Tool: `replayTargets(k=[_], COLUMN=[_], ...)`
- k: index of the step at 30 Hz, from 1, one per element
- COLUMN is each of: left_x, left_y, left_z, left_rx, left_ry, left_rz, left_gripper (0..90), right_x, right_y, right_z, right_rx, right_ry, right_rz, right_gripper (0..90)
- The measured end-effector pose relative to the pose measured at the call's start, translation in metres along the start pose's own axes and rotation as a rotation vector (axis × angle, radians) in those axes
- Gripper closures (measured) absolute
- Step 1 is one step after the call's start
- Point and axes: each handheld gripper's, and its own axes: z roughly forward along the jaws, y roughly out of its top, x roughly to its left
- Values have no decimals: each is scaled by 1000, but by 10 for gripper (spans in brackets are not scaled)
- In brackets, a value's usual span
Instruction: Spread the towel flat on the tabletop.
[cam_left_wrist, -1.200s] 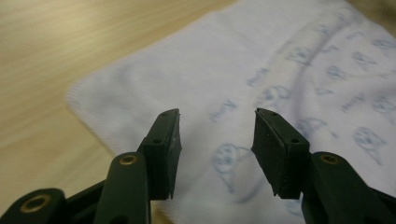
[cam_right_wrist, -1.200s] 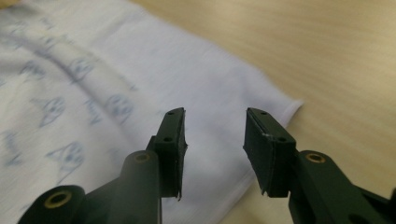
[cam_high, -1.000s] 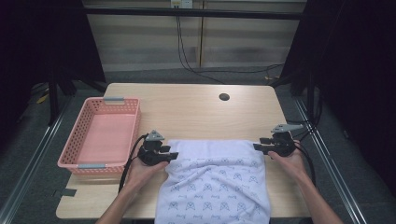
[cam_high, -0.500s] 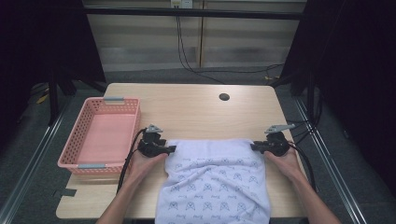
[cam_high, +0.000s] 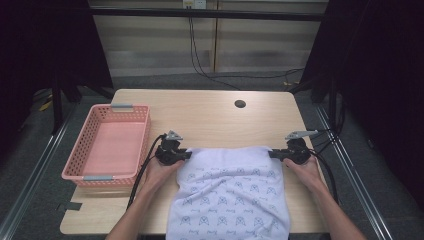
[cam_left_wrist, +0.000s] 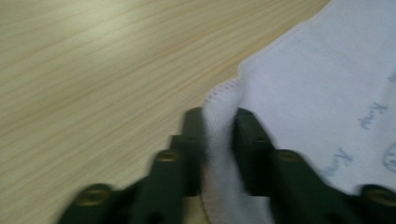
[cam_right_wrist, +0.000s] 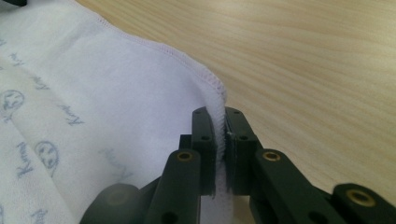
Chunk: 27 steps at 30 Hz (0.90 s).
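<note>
While the white printed cloth (cam_high: 230, 195) lay spread on the bench (cam_high: 210, 120), hanging over its near edge | my left hand-held gripper (cam_high: 186, 155) pinched its far left corner | my right hand-held gripper (cam_high: 272, 154) clamped its far right corner | pink basket (cam_high: 90, 172) sat left.

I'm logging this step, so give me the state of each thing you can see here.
towel: spread flat, near edge hanging over the table's front edge.
left gripper: shut on the towel's far-left corner.
right gripper: shut on the towel's far-right corner.
pink basket: upright, empty.
table: bare beyond the towel.
</note>
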Motion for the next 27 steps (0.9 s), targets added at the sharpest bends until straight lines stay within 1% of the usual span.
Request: replayTargets(k=[1,2,3,4,5,6,7,8,10,11,13,14,15,16,17,18,19,20,21,22,23,24,25,26,27], left_x=[4,7,11,14,18,21,22,22,23,26,29,31,31,28,27,29,33,36,39,41,42,42,42,42,43], left_y=[0,0,1,2,3,5,8,11,17,21,26,28,30,33,36,37,38,38,42,44,49,55,61,64,70], left_z=[2,3,3,3,2,0,-1,-2,-3,-5,-7,-10,-11,-13,-14,-16,-18,-21,-26,-29,-35,-42,-48,-53,-60], left_rx=[-20,-33,-38,-50,-62,-75,-86,-81,-86,-100,-119,-140,-153,-154,-147,-146,-157,-166,-182,-191,-210,-229,-243,-252,-273], left_ry=[0,-6,-8,8,-1,-8,0,-2,13,5,8,-15,-27,-23,-13,-10,-8,-14,-8,-3,-6,-8,3,4,2], left_rz=[-35,-52,-65,-73,-84,-93,-84,-79,-68,-86,-118,-152,-157,-136,-106,-104,-116,-118,-114,-109,-109,-97,-86,-82,-77], left_gripper=[859,866,868,868,869,869,869,869,869,869,870,870,871,871,871,871,871,871,871,871,871,872,872,871,872], right_x=[-1,-2,-4,-7,-10,-13,-14,-16,-19,-20,-23,-24,-26,-27,-29,-30,-31,-32,-32,-31,-31,-30,-28,-27,-26], right_y=[0,1,3,5,7,8,10,13,20,23,31,33,37,39,41,44,46,49,51,57,59,65,74,80,86], right_z=[0,-1,-1,-2,-2,-2,-1,1,3,3,3,3,2,2,2,1,0,-2,-4,-7,-8,-11,-14,-16,-18], right_rx=[-2,-8,-15,-23,-38,-55,-58,-59,-77,-81,-103,-111,-123,-127,-127,-129,-134,-144,-151,-173,-181,-198,-209,-222,-228], right_ry=[-1,-7,-10,-18,-21,-11,-12,-14,-17,-19,-26,-24,-20,-25,-23,-19,-19,-8,-6,6,7,11,5,9,8], right_rz=[-3,-1,1,13,21,33,40,36,43,50,56,60,72,71,80,77,77,83,83,83,81,81,67,65,65], right_gripper=[846,846,846,846,846,846,846,847,848,848,847,847,847,847,848,848,848,848,848,848,848,849,849,849,849])
